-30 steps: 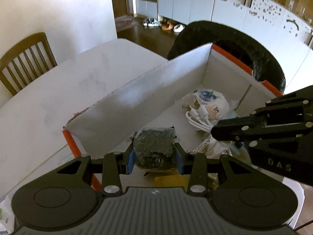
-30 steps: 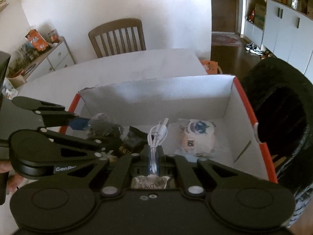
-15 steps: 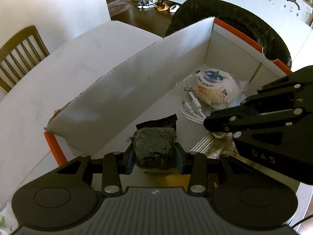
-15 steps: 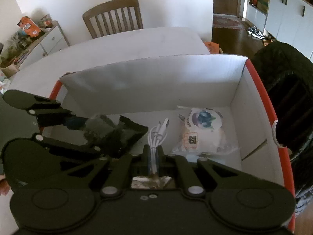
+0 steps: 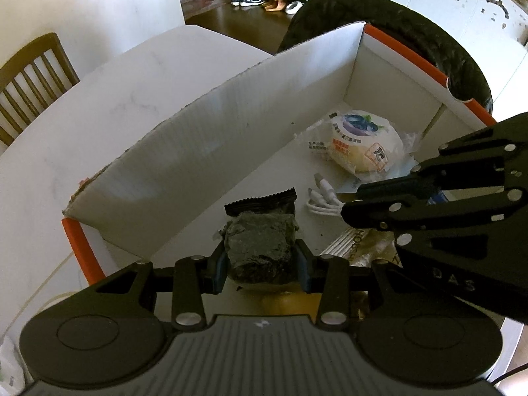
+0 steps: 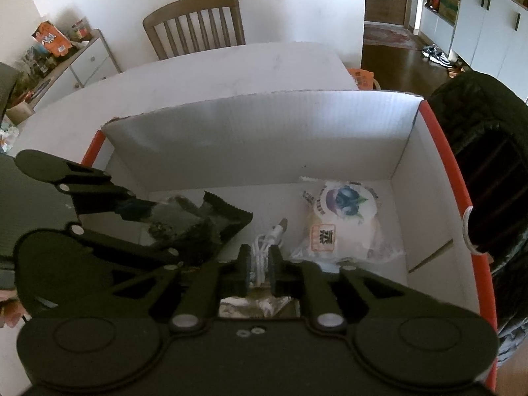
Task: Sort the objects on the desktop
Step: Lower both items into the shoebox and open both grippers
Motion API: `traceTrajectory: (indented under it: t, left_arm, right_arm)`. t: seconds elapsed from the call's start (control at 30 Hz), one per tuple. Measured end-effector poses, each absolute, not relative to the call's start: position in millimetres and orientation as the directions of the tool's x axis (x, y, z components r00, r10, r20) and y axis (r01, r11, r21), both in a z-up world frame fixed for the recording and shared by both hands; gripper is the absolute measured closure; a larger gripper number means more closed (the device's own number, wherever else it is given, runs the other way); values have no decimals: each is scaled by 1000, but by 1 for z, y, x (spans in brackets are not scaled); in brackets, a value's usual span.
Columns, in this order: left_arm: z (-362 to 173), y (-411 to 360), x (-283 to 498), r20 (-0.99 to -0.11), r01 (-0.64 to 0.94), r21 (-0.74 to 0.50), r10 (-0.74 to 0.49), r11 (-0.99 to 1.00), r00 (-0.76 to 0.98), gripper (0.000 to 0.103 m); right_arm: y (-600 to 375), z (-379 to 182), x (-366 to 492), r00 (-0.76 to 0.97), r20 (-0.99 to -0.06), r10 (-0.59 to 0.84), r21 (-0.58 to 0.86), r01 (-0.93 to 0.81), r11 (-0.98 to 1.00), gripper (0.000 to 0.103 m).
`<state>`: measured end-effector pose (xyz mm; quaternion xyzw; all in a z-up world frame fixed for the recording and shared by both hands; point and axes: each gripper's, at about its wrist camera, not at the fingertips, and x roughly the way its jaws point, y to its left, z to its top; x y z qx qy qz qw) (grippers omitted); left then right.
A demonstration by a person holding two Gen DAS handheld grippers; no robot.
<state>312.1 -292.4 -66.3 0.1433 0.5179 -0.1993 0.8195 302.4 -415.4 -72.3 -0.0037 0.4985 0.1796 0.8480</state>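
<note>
My left gripper (image 5: 260,265) is shut on a dark snack packet (image 5: 260,241) and holds it inside the white cardboard box (image 5: 204,145), near its left end; the packet also shows in the right wrist view (image 6: 194,221). My right gripper (image 6: 260,265) is shut on a coiled white cable (image 6: 267,244), low in the box (image 6: 264,138); the cable shows in the left wrist view (image 5: 321,199). A wrapped blueberry bun (image 6: 343,217) lies on the box floor to the right, also in the left wrist view (image 5: 359,142).
The box has orange rims (image 6: 452,178) and stands on a white table (image 6: 231,69). A wooden chair (image 6: 194,23) stands behind the table. A black padded seat (image 5: 396,29) is beyond the box's far end. More wrapped items (image 5: 359,247) lie under my grippers.
Both grippers have moved down and forward into the box, each still holding its item. The packet and the cable now sit lower, near the box floor.
</note>
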Motion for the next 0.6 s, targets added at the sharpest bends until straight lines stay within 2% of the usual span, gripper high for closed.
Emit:
traceTrajectory:
  t: [0.13, 0.3, 0.6]
  left_arm:
    - [-65, -293, 311, -904, 476, 24, -185, 879, 387, 61]
    - [-62, -294, 304, -890, 493, 32, -200, 869, 410, 49]
    - [-49, -294, 297, -873, 486, -1, -238, 874, 426, 46]
  right_arm:
    - [-419, -70, 302, 438, -845, 308, 175, -318, 932, 85]
    - [-426, -67, 297, 435, -842, 320, 183, -328, 927, 82]
    - [-432, -55, 286, 438, -827, 353, 204, -351, 914, 78]
